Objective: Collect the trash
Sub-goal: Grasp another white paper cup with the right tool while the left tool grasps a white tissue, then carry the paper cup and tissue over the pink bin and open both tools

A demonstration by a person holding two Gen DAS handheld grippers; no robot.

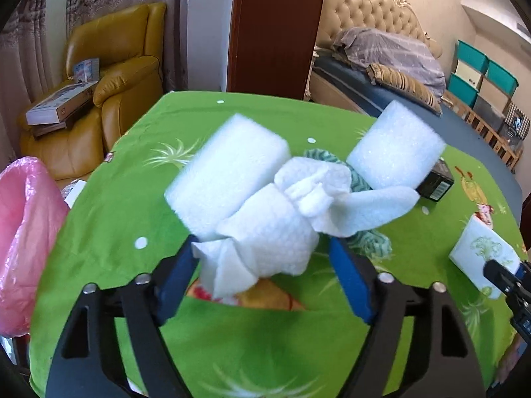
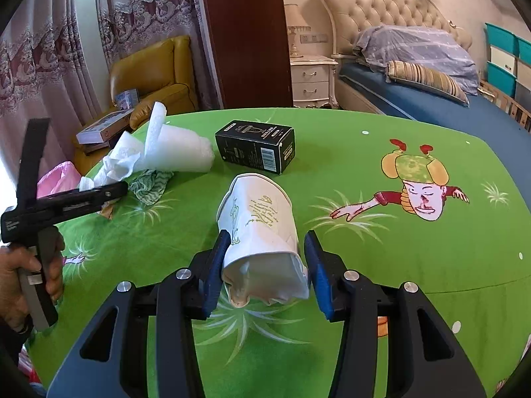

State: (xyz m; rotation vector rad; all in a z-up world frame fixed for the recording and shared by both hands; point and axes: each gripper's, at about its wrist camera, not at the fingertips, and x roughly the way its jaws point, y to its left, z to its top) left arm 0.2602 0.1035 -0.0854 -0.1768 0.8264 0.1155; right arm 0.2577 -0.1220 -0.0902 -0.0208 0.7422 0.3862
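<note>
My left gripper (image 1: 265,258) stands open around a crumpled white paper towel (image 1: 268,232) on the green tablecloth (image 1: 132,199). The towel lies against a white foam sheet (image 1: 229,172) whose two rolled ends stick up behind it. A green-striped cloth (image 1: 361,182) lies under them. My right gripper (image 2: 265,262) is open, its jaws on either side of a crushed white paper cup (image 2: 259,229) lying on its side. A black box (image 2: 255,146) lies beyond the cup. The left gripper also shows in the right wrist view (image 2: 109,190).
A pink plastic bag (image 1: 26,238) hangs at the table's left edge. A yellow armchair (image 1: 109,99) with boxes stands behind it. A bed (image 2: 431,93) and storage bins (image 1: 481,76) are at the right, a brown door panel (image 2: 245,33) behind the table.
</note>
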